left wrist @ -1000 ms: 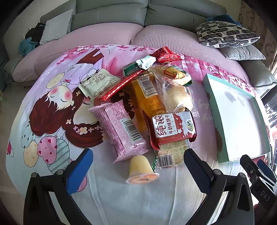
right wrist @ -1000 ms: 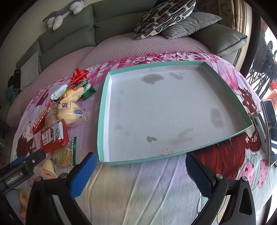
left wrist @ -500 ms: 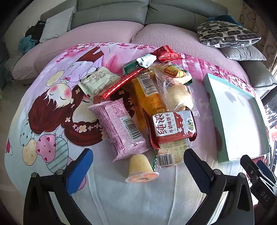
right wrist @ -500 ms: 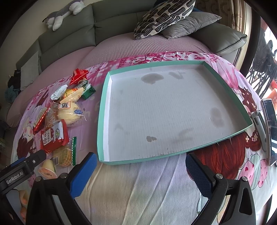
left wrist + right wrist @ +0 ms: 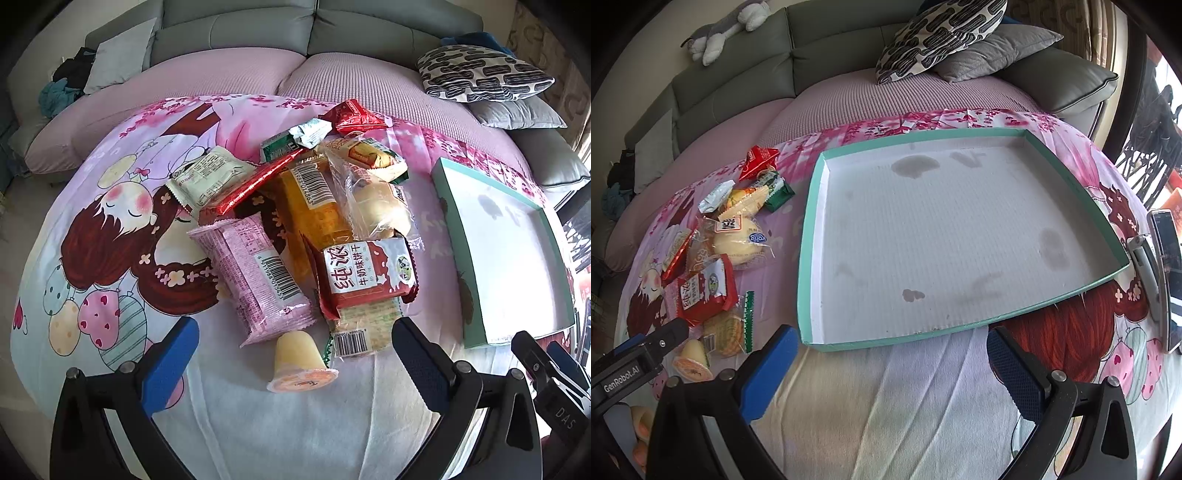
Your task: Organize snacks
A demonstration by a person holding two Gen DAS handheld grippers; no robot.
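Snack heap, loose, on the cartoon-print sheet (image 5: 110,229), to the left of the tray (image 5: 812,236). Nearest item: jelly cup (image 5: 301,363), lying tipped with its foil lid toward the camera; probably light, rigid-walled and slick, best pinched across the tapered body. Pink packet (image 5: 258,280), barcode up: soft film, likely crushable, take by the middle. Red biscuit packet (image 5: 367,275) overlaps a clear-wrapped cracker pack (image 5: 360,330); bagged bread roll (image 5: 380,210) behind, squashy, to be lifted by its wrapper. Tray teal-rimmed, white floor bare and stained. Left gripper (image 5: 295,354) wide open, holding nothing, poised just short of the jelly cup. Right gripper (image 5: 888,363) wide open, holding nothing, before the tray's near edge.
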